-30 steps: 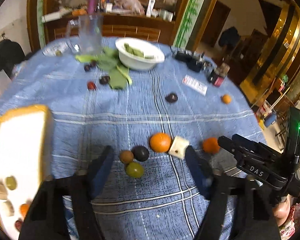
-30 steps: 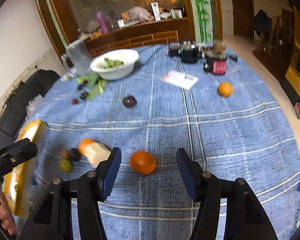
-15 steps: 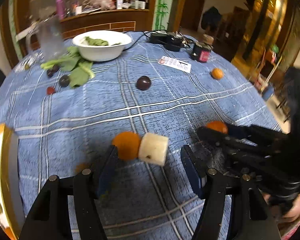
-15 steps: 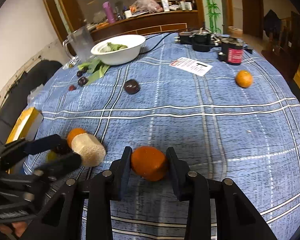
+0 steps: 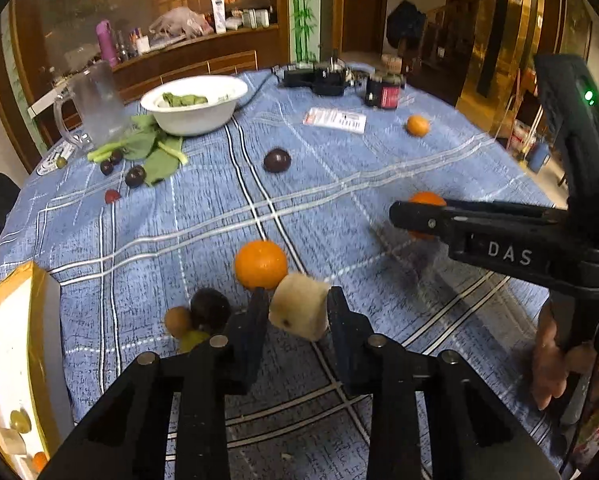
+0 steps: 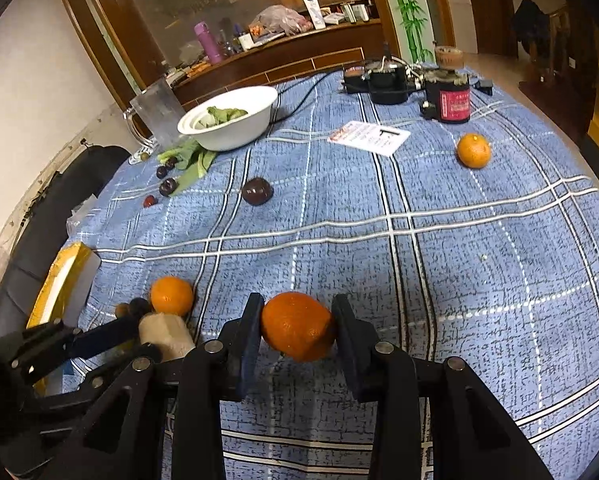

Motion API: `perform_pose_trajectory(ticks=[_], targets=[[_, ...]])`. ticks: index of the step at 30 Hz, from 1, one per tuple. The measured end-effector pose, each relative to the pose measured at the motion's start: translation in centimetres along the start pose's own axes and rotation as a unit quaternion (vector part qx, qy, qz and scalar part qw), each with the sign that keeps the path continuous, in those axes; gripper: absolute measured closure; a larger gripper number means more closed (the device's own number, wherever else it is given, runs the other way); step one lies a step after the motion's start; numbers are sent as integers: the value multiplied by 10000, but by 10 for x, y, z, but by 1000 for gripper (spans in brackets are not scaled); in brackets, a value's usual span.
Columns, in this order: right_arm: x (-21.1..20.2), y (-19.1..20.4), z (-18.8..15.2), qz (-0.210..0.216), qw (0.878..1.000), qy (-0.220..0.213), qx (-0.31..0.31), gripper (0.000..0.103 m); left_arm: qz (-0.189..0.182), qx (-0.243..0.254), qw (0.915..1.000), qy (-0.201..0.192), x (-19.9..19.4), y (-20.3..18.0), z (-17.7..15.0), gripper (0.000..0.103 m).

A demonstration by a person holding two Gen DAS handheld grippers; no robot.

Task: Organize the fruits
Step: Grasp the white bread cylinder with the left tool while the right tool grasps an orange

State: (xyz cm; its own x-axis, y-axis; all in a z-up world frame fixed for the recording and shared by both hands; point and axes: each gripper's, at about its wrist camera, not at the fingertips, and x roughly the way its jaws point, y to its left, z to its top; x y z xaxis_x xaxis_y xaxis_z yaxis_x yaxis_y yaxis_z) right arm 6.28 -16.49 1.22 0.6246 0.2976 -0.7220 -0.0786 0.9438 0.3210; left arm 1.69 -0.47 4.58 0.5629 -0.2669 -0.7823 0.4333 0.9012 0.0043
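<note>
Between closing left gripper (image 5: 298, 312) pads: pale chunk (image 5: 299, 307)

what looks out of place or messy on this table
Loose green leaves lie on the cloth beside the white bowl instead of in it, with small dark fruits among them. A paper card and black electrical gear also share the table with the fruit.
</note>
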Motion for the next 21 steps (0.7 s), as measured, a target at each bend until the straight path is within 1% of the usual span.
perform_pose_trajectory(ticks=[2, 5, 8, 10, 12, 13, 15, 17, 21], targets=[[-1, -1, 1, 21, 10000, -19, 28, 66, 52, 68, 10000, 4, 4, -4, 3, 57], [0, -2, 0, 1, 10000, 25, 58, 66, 89, 218, 9997, 51, 17, -13, 3, 57], [2, -5, 0, -3, 9999, 53, 94, 66, 347, 407, 9984, 201, 30, -20, -2, 57], [3, -5, 0, -17, 9999, 58, 96, 66, 480, 417, 9977, 229, 31, -19, -5, 64], [4, -6, 0, -4, 9999, 69, 107, 66, 270, 127, 9993, 231, 24, -9, -5, 73], [4, -5, 0, 27, 9999, 65, 111, 66, 254, -17, 9995, 204, 19, -4, -4, 75], [4, -4, 0, 69, 9999, 39, 83, 66, 326, -205, 9992, 102, 8, 3, -6, 75], [2, -2, 0, 95, 9999, -12, 41, 66, 306, -473, 9984, 5, -8, 13, -10, 75], [-4, 4, -2, 4, 9998, -201, -86, 66, 449, -1046, 9934, -169, -43, 34, -23, 75]])
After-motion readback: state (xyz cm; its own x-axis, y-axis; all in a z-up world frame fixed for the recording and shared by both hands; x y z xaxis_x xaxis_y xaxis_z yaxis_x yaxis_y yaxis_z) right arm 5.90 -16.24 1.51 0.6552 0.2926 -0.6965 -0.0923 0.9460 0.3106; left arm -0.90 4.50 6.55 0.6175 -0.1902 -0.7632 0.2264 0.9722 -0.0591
